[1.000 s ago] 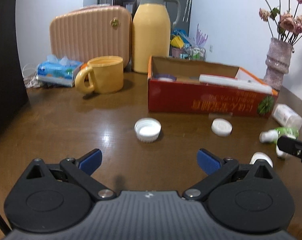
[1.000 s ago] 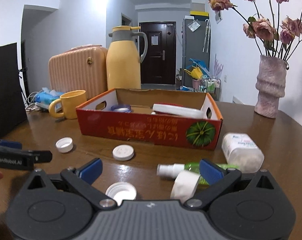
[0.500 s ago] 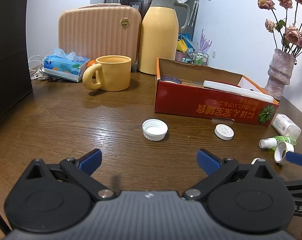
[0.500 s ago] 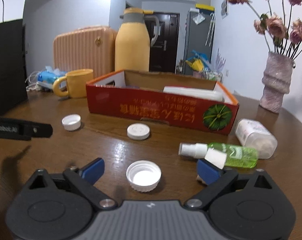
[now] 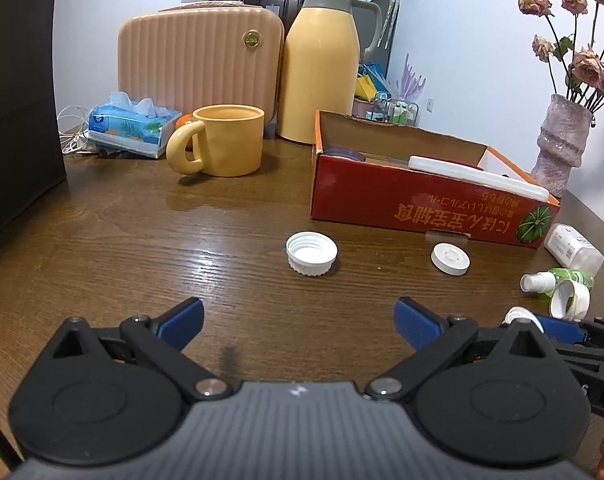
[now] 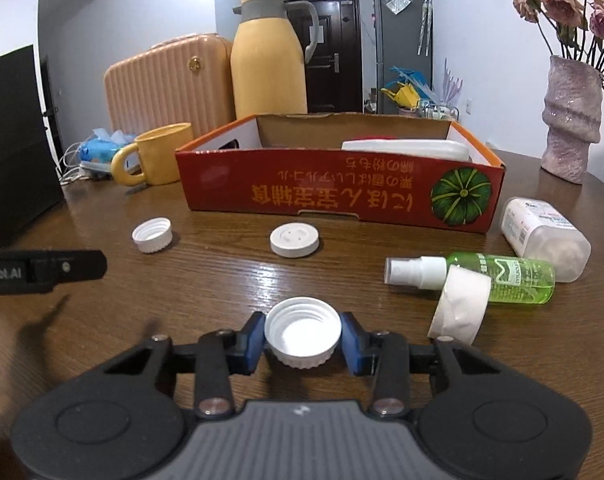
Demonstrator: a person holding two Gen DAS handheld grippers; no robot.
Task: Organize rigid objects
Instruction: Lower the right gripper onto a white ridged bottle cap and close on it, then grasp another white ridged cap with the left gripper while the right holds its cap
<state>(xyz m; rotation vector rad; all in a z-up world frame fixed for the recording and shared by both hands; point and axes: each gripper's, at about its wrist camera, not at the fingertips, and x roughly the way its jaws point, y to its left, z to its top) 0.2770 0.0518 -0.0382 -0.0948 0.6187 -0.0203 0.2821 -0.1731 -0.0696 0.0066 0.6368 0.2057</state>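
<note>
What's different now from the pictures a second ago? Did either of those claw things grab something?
The right gripper dropped lower and forward over the near white cap; its jaws, wide a second ago, are closing with the cap between them, the pads at its sides. The left gripper is open as before, holding nothing. The red box, the other two caps, the spray bottle and the tape roll lie where they were.
</note>
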